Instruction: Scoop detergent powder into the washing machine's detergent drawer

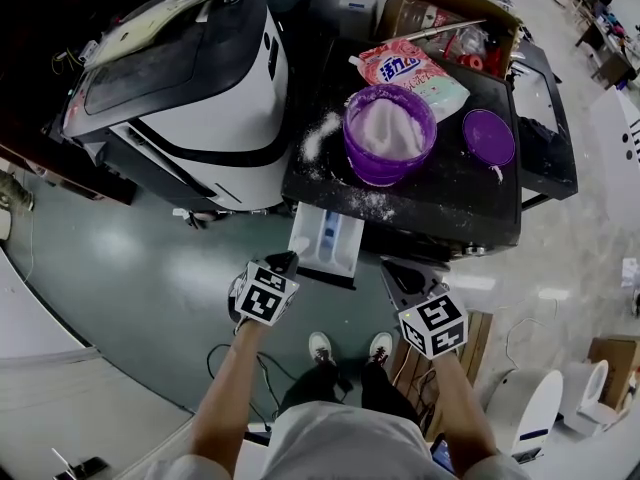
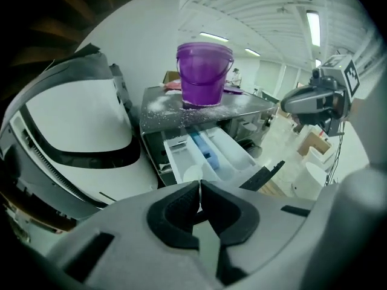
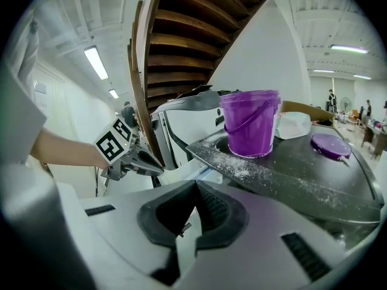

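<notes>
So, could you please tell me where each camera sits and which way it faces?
Head view: on the person's head, looking steeply down on the purple bucket and open detergent drawer; forearms, shoes, left gripper and right gripper show.
Left gripper view: rides that gripper, faces drawer and bucket over its shut jaws.
Right gripper view: rides that gripper, faces the bucket over its shut jaws.
Shared: both gripper views show the bucket and the opposite gripper.

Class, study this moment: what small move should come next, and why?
Probably lift the right gripper towards the bucket and open its jaws. Both it and the left gripper have their jaws together and empty. The drawer is already pulled out, and the bucket stands open with powder in it, its lid beside it. No scoop is clearly visible.
</notes>
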